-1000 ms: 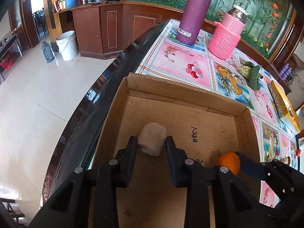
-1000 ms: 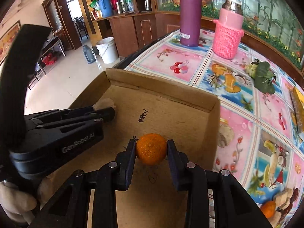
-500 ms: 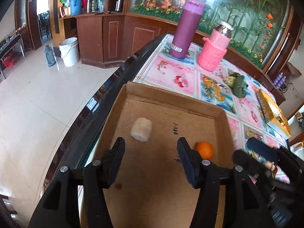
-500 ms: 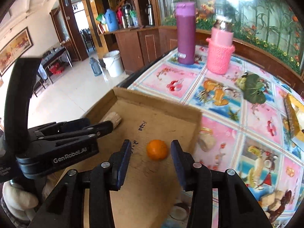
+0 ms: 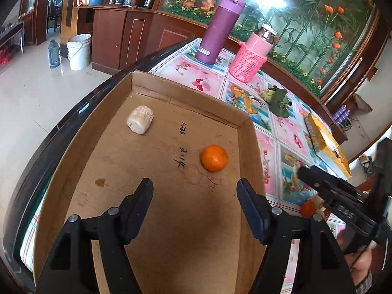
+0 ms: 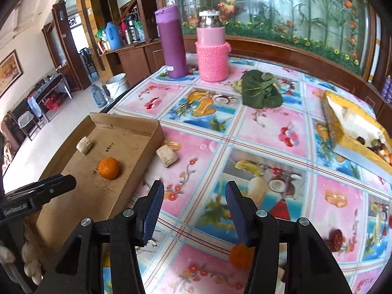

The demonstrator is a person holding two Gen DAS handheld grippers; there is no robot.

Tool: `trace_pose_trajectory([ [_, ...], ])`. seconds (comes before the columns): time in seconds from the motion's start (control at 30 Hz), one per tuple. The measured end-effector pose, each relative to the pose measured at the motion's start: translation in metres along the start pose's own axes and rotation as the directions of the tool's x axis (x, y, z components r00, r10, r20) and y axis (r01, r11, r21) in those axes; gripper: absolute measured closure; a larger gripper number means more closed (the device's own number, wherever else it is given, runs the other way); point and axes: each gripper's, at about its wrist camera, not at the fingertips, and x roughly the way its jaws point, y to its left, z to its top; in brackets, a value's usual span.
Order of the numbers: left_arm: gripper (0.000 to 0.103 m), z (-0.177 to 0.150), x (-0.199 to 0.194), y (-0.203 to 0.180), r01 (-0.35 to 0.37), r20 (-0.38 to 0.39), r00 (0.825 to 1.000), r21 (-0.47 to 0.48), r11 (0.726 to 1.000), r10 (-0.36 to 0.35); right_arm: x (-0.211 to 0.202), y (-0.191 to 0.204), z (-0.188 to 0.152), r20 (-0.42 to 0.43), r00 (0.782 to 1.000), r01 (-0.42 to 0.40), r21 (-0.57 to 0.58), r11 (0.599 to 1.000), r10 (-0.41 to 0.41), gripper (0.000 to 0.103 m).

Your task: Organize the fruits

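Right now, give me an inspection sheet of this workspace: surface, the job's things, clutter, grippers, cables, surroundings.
Surface: table under a fruit-print cloth.
Job's things: cardboard tray at the table edge holds an orange and a pale ridged piece. A second pale piece lies on the cloth beside the tray; another orange and a dark red fruit lie nearer.
Clutter: purple flask, pink knit-covered bottle, green leafy bundle, yellow box.
Grippers: left gripper open above the tray, right gripper open over the cloth; both have just been opening, nothing between the fingers.
Cables: nothing seen.
Surroundings: wooden cabinets, white bucket, tiled floor.
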Motion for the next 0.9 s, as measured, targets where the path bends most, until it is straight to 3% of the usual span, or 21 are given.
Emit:
trace_pose_trajectory([
  [0.13,0.033,-0.007,-0.011,0.0,0.022,0.016,1.0,-0.002,1.0,-0.022,0.027,0.01,0.004,-0.021,0.999,-0.045,-0.046,0.998,0.044,0.047],
  [0.37,0.033,-0.014,-0.018,0.01,0.016,0.011,1.0,0.013,1.0,-0.016,0.076,0.035,0.016,-0.047,0.999,-0.019,-0.193,0.981,0.01,0.047],
  [0.43,0.033,-0.016,-0.016,0.013,0.018,0.001,1.0,0.007,1.0,-0.018,0.083,0.04,0.018,-0.038,0.999,-0.003,-0.229,0.973,-0.006,0.052],
  [0.53,0.033,-0.018,-0.011,0.015,0.021,-0.014,1.0,-0.001,1.0,-0.021,0.09,0.04,0.021,-0.056,0.998,-0.046,-0.222,0.974,0.035,0.066],
  [0.6,0.033,-0.019,-0.008,0.015,0.021,-0.025,0.999,-0.007,1.0,-0.022,0.089,0.04,0.02,-0.074,0.995,-0.074,-0.202,0.977,0.06,0.079],
  [0.73,0.033,-0.022,-0.008,0.008,0.027,-0.033,0.999,-0.003,1.0,-0.028,0.078,0.038,0.014,-0.096,0.989,-0.123,-0.149,0.981,0.11,0.079],
  [0.9,0.033,-0.028,-0.014,-0.003,0.044,-0.031,0.999,0.015,0.999,-0.044,0.033,0.022,-0.009,-0.085,0.982,-0.173,-0.087,0.981,0.166,0.079],
])
